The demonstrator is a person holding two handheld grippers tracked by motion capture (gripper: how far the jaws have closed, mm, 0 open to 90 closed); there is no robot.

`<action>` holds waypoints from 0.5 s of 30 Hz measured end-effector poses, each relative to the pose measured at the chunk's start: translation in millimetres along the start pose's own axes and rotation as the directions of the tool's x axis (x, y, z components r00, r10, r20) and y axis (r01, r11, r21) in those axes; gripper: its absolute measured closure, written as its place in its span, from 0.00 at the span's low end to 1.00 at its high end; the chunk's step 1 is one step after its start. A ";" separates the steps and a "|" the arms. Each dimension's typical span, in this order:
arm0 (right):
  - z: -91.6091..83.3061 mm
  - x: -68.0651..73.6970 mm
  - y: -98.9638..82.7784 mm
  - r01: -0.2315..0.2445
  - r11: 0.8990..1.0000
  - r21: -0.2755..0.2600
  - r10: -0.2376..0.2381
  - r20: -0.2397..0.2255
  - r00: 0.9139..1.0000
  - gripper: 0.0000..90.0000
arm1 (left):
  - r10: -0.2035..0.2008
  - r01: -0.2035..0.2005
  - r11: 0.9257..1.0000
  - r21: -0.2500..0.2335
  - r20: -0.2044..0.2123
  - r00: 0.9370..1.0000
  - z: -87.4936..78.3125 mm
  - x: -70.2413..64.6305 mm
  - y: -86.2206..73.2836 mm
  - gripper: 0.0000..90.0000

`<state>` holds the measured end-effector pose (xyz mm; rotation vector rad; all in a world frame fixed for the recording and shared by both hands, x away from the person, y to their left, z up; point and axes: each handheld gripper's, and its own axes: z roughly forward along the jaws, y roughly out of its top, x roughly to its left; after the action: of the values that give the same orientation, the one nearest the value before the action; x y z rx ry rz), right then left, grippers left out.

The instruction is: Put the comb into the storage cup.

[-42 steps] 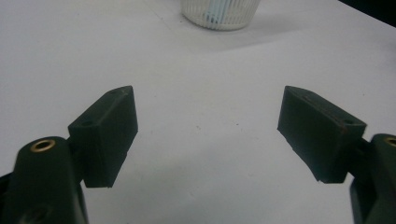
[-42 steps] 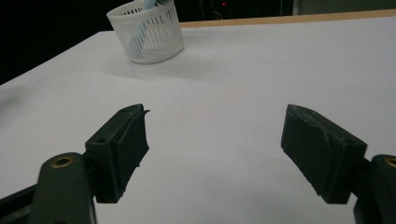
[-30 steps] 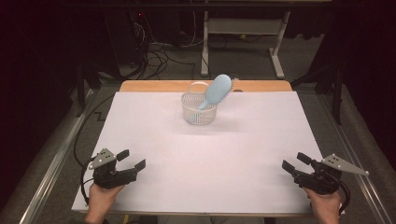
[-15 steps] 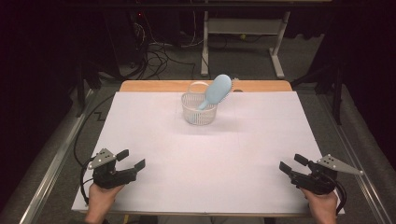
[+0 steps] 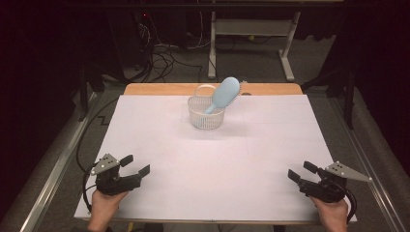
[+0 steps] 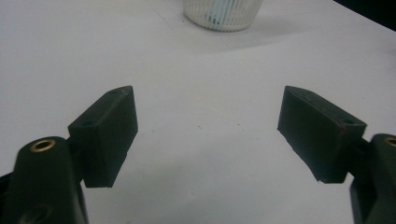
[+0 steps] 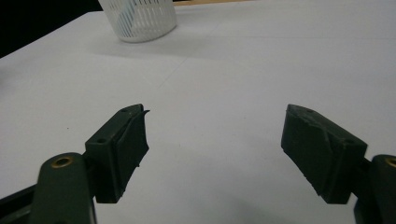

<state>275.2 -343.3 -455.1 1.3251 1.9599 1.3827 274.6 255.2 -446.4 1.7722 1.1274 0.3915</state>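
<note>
Far centre of the white-topped desk (image 5: 212, 164): small white slotted plastic basket (image 5: 206, 113), with a light blue oval plastic hairbrush (image 5: 223, 94) standing tilted in it, head up and leaning right over the rim

Near left corner: black two-jaw left gripper (image 5: 135, 165) held in a hand (image 5: 103, 209), jaws spread wide, nothing between them

Near right corner: black two-jaw right gripper (image 5: 302, 171), likewise wide apart and empty, well apart from the basket
</note>
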 end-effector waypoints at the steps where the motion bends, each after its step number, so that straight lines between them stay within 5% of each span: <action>1: -0.2 0.1 -0.4 0.001 1.000 0.001 -0.001 0.001 1.000 0.26 | -0.001 0.001 1.000 0.000 0.001 1.000 0.0 0.2 0.0 0.22; 15: -4.2 -2.4 -4.2 -0.017 1.000 -0.001 0.017 0.011 1.000 0.25 | 0.001 -0.001 1.000 0.003 0.007 1.000 -0.1 -0.1 0.1 0.22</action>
<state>271.3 -347.7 -457.5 1.3490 1.9450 1.3810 274.5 255.1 -446.3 1.7751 1.1227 0.3834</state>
